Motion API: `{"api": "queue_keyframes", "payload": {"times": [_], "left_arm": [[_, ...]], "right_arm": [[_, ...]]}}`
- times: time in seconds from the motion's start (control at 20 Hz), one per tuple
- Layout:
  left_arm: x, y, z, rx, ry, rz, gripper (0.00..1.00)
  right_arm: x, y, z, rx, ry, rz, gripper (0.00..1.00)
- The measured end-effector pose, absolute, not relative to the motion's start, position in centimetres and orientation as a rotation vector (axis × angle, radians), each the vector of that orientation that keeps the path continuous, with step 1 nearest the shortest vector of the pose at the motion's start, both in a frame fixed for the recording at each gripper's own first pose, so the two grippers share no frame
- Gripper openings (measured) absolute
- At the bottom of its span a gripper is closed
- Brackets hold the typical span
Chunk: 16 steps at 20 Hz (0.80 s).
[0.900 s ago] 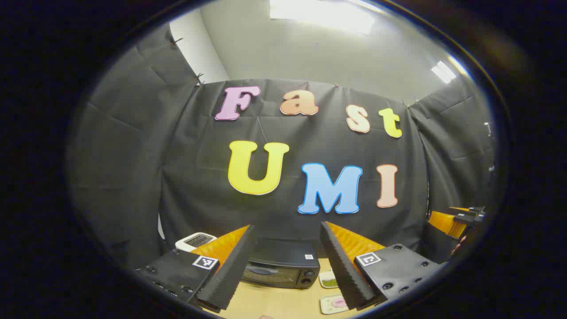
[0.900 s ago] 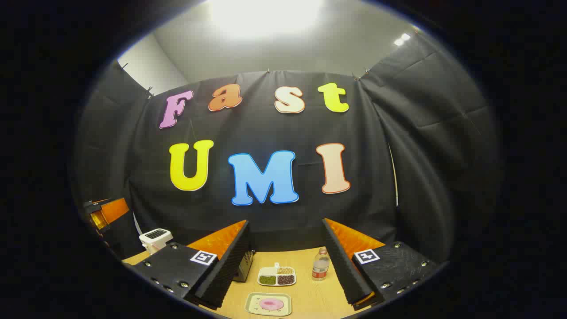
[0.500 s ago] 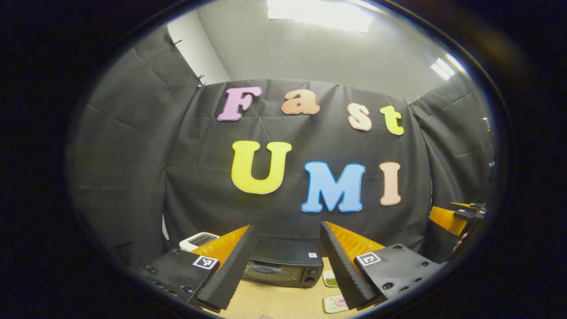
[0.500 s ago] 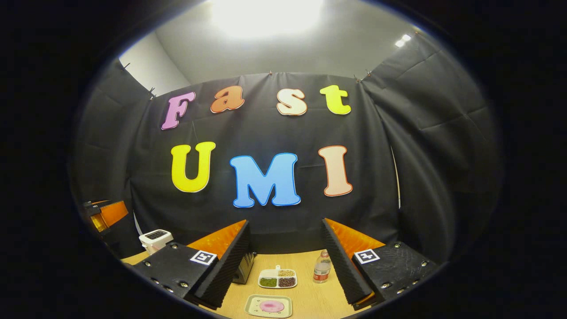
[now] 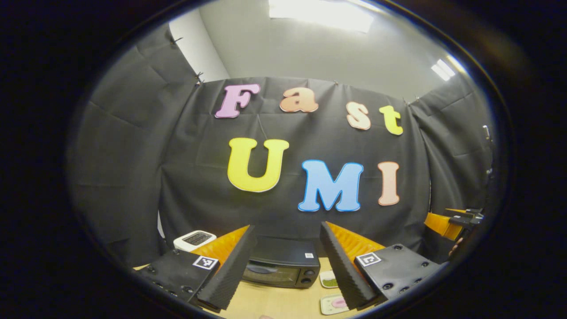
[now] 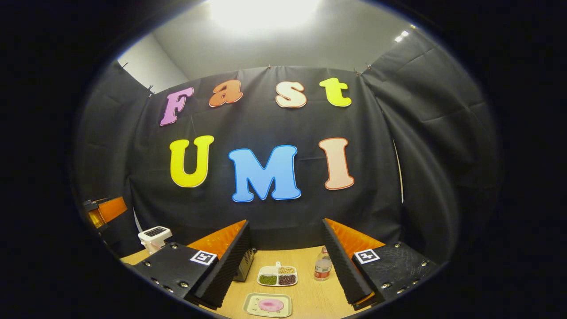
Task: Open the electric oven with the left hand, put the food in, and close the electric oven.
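A black electric oven [image 5: 283, 265] stands on the wooden table [image 5: 270, 303] with its door shut, straight ahead between the fingers of my left gripper [image 5: 287, 228], which is open, empty and held well short of it. A corner of the oven [image 6: 245, 271] peeks out behind the left finger in the right gripper view. The food, a pink round piece on a pale plate [image 6: 268, 305], lies near the table's front and also sits beside my left gripper's right finger as the plate [image 5: 333, 303]. My right gripper [image 6: 285, 222] hangs open and empty above it.
A divided dish of beans [image 6: 277, 277] and a small bottle [image 6: 322, 267] stand behind the plate. A white toaster [image 5: 195, 239] sits left of the oven. The other gripper's orange body [image 5: 449, 221] shows at the right edge.
Both views shift only slightly: the right gripper's camera tips down a little and the left one sways sideways. Both grippers stay open, and nothing on the table has moved.
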<state>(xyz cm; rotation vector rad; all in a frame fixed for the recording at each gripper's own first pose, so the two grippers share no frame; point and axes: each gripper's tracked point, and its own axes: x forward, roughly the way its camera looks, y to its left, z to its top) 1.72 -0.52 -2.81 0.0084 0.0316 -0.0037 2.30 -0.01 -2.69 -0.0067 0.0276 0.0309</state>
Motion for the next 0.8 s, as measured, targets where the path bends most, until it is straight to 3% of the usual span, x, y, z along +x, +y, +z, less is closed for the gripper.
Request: {"api": "queue_keyframes", "payload": {"times": [0.45, 0.8], "left_arm": [[11.7, 5.2, -16.6, -0.004, 0.290, -0.013, 1.00], [19.8, 5.3, -26.4, 0.046, 0.443, -0.088, 0.98]], "right_arm": [[2.8, -0.8, -7.6, -0.069, 0.132, -0.024, 0.97], [2.6, -1.3, -10.4, -0.083, 0.208, -0.095, 0.97]]}}
